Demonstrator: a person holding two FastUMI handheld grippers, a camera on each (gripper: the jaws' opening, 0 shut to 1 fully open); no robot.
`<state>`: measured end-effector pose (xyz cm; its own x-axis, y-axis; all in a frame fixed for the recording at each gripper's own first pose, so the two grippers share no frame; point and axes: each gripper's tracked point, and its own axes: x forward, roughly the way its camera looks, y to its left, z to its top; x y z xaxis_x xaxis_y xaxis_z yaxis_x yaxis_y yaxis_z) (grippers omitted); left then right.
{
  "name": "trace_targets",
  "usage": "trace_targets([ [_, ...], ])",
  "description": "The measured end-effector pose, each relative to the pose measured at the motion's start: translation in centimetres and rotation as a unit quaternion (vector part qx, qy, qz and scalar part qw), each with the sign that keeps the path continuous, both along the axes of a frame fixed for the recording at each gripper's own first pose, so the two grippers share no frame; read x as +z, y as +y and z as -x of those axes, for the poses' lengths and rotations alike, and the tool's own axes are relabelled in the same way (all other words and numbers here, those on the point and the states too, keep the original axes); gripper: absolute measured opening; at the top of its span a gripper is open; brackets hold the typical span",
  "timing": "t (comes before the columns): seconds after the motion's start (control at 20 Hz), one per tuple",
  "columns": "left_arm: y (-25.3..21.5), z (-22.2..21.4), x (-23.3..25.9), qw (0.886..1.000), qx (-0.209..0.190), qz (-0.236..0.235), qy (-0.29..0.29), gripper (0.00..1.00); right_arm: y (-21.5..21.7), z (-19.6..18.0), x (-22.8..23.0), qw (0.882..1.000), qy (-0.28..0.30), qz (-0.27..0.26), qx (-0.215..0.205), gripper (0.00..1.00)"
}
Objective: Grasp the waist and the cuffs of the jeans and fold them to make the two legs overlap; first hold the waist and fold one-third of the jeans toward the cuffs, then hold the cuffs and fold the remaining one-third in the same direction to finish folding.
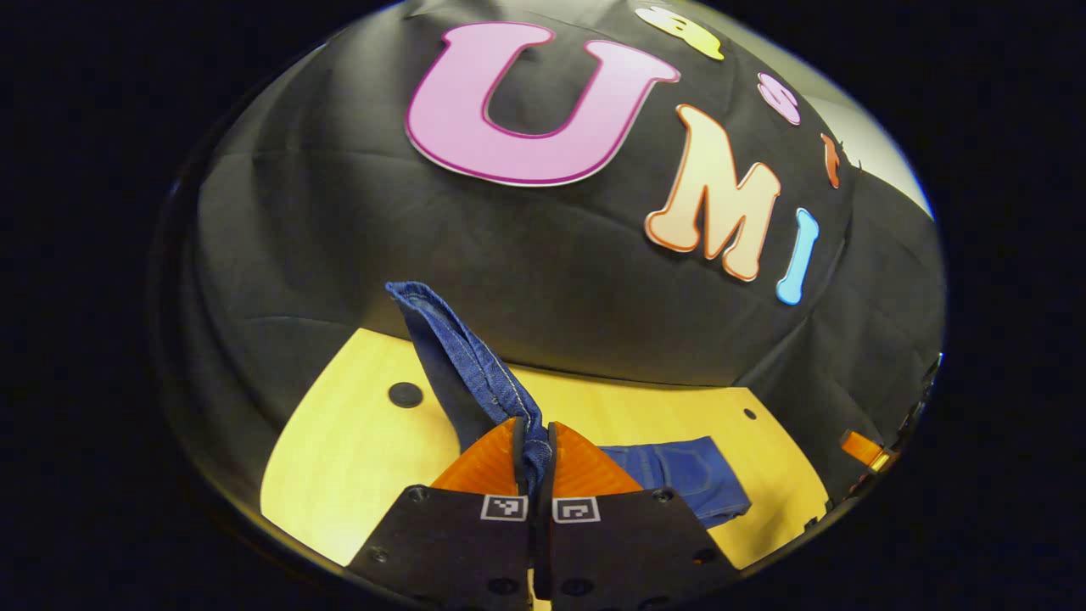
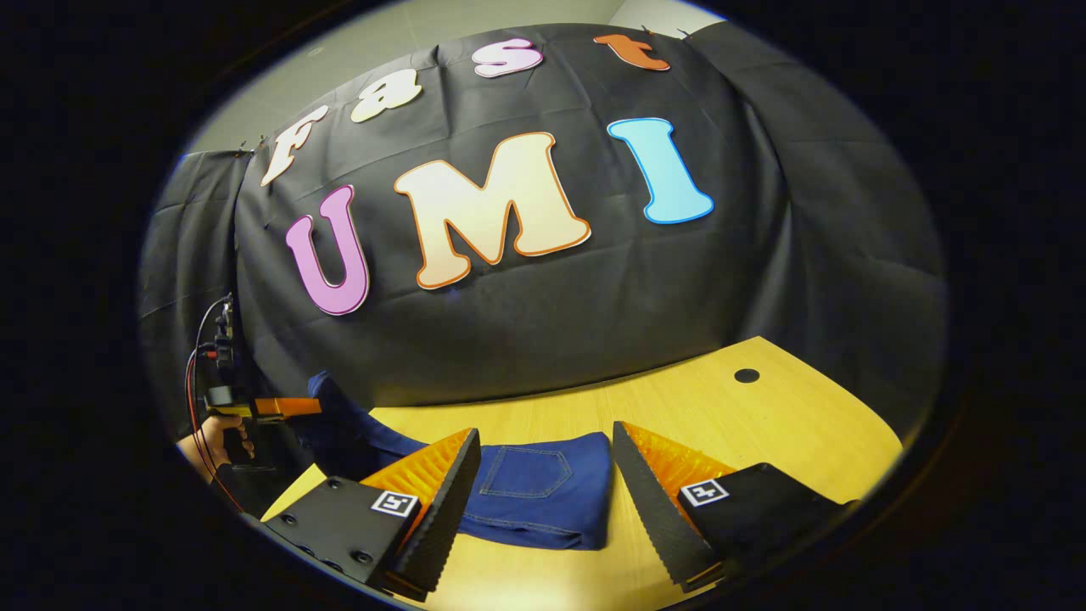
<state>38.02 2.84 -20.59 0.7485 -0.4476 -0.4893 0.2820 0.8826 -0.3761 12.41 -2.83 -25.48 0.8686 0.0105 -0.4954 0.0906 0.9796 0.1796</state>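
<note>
A raised end of the jeans (image 1: pixel 475 365) is clamped by the left tongs (image 1: pixel 534 454) above the bench (image 1: pixel 356 441), while the right tongs (image 2: pixel 543 484) are held open.

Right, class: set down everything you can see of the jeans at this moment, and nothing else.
The jeans are dark blue denim with lighter stitching, and a patch pocket faces up. Most of the garment lies folded flat on the pale wooden table. One end is lifted: the left gripper is shut on it, both orange fingers pressing the cloth, and a strip with a stitched seam stands up above them. In the right gripper view that raised end climbs at the left. The right gripper is open, its fingers either side of the folded part.
</note>
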Motion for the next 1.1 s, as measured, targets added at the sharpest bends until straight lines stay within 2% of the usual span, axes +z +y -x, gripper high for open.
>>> trace_targets([
  [0.5,-15.0,2.5,1.8,0.997,-0.070,0.013,-0.012,0.00,-8.0,2.1,2.1,1.000,-0.009,0.003,-0.012,0.96],
  [0.75,-20.9,4.6,-1.9,0.996,-0.089,0.012,0.017,0.00,-12.1,3.9,2.0,1.000,0.002,0.021,-0.017,0.96],
  [0.95,-23.5,6.3,-6.0,0.996,-0.079,-0.010,0.047,0.00,-14.2,5.0,1.7,1.000,0.010,0.026,-0.012,0.96],
  [1.1,-25.1,7.1,-7.4,0.996,-0.075,-0.036,0.025,0.01,-13.6,5.6,1.2,1.000,0.013,0.019,0.013,0.96],
])
